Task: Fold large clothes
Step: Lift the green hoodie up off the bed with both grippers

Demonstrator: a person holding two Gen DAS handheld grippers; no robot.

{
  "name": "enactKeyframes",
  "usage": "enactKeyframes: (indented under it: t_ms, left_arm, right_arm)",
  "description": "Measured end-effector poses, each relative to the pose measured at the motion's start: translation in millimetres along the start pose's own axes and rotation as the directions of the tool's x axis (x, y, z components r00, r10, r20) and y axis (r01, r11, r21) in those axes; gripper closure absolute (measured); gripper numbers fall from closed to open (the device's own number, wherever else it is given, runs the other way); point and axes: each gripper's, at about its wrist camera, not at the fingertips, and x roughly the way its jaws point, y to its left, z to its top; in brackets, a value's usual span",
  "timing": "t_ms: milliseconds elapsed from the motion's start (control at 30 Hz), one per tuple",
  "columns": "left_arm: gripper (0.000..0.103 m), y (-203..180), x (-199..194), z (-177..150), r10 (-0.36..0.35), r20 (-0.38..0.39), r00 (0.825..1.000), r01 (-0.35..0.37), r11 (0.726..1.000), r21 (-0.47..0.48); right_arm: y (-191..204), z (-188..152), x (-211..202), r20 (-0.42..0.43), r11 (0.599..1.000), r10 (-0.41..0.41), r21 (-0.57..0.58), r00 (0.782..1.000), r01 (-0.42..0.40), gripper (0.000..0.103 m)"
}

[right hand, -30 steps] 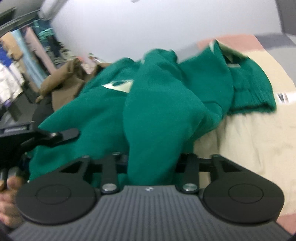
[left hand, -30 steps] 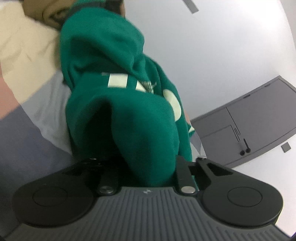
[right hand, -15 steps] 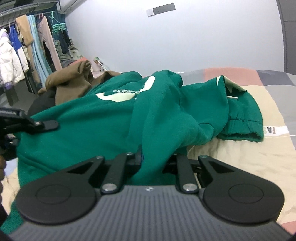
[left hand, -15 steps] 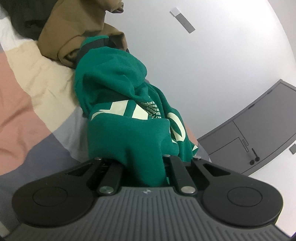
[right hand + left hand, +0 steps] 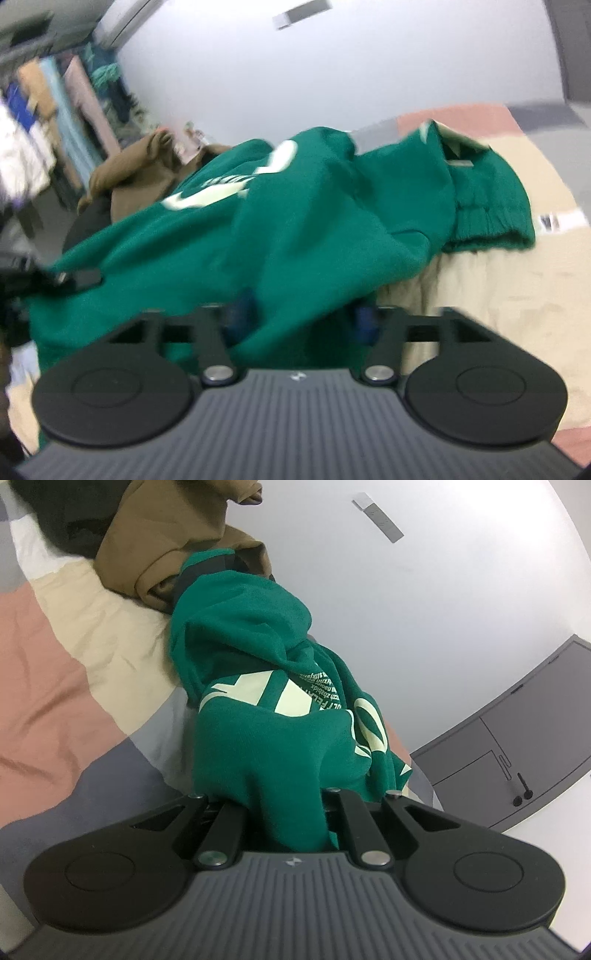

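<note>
Green sweatshirt [image 5: 280, 760] between both tongs

Both wrist views close in, looking forward along the fingers low over the bed [image 5: 55, 686]; shared: green sweatshirt [image 5: 273, 746] [image 5: 295, 229], brown garment [image 5: 155, 550] [image 5: 136, 166], white wall [image 5: 424, 609]

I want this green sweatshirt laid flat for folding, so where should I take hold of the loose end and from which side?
Go for the ribbed hem of the green sweatshirt. It lies bunched on the beige bedspread, free of the brown garment, with its thick edge facing outward. Come in low from the bedspread side, probably pinching across the ribbing. Both the left gripper and right gripper already hold fabric.
</note>
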Motion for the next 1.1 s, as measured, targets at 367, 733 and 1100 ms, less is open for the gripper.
enactKeyframes:
  t_ms: [367,733,1100]
  left_arm:
    - [0.094,10.7,0.7,2.5,-0.03,-0.003,1.0,0.03,0.998,-0.057]
    - [0.094,-25.7,-48.8,9.2,-0.273,0.069,0.959,0.27,0.961,0.059]
    - [0.094,-114.9,-176.4,29.2,-0.427,0.2,0.882,0.342,0.871,0.353]
  right_arm:
    - [-44.2,5.7,46.7,-0.064,0.916,0.309,0.289,0.949,-0.278,0.049]
    - [13.0,47.0,-73.1,0.234,0.957,0.291,-0.061,0.928,-0.284,0.097]
    - [101.0,113.4,-202.0,0.383,0.938,0.304,-0.28,0.872,-0.204,0.097]
